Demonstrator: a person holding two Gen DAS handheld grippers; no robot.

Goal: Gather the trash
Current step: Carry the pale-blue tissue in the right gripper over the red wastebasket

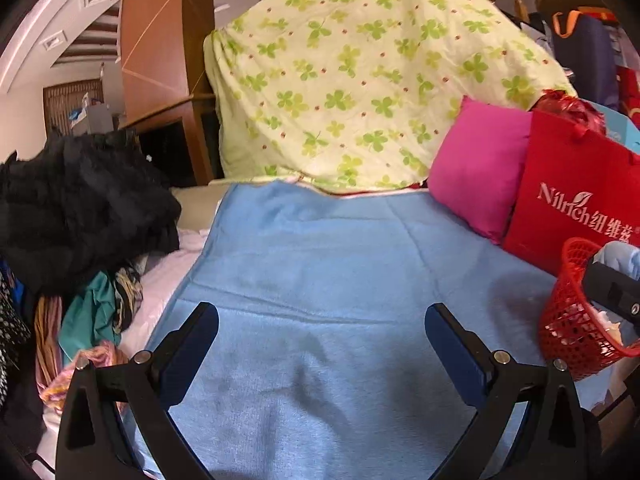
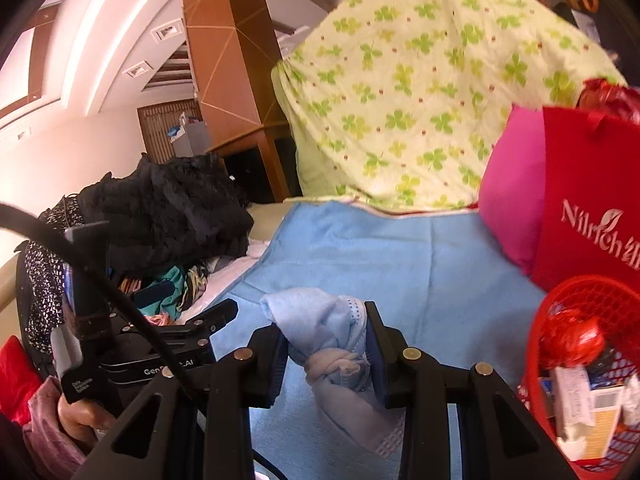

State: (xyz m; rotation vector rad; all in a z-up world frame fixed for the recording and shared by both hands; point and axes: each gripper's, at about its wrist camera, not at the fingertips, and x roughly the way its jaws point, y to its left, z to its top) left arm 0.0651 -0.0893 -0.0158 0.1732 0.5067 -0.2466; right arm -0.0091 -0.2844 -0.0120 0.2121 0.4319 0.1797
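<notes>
Left gripper (image 1: 322, 326): jaws spread wide with nothing between them; only the blue blanket (image 1: 320, 248) on the bed shows through the gap. Left of these jaws lies a heap of clothes (image 1: 80, 216), dark garments on top. Beyond them, a clover-print quilt (image 1: 360, 80) rises at the head of the bed. To their right stand a pink cushion (image 1: 476, 172) and a red bag (image 1: 572, 196), the cushion touching the bag's side. Nearer on that side is a red basket (image 1: 572, 320), with part of the right gripper over its rim.

Right gripper (image 2: 326, 338): jaws drawn nearly together and clamped on a crumpled pale-blue mask (image 2: 320, 324), which bulges above the fingertips and hangs below them in a twisted knot. The mask is held above the blanket, left of the basket (image 2: 580, 300) and apart from it. The basket, right of these jaws, holds a red wad (image 2: 572, 336) and several small cartons (image 2: 580, 404). Left of the jaws, the left gripper appears from the side, held in a hand (image 2: 80, 416), with a black cable (image 2: 100, 280) crossing in front of it. Behind that gripper lies the clothes heap.
</notes>
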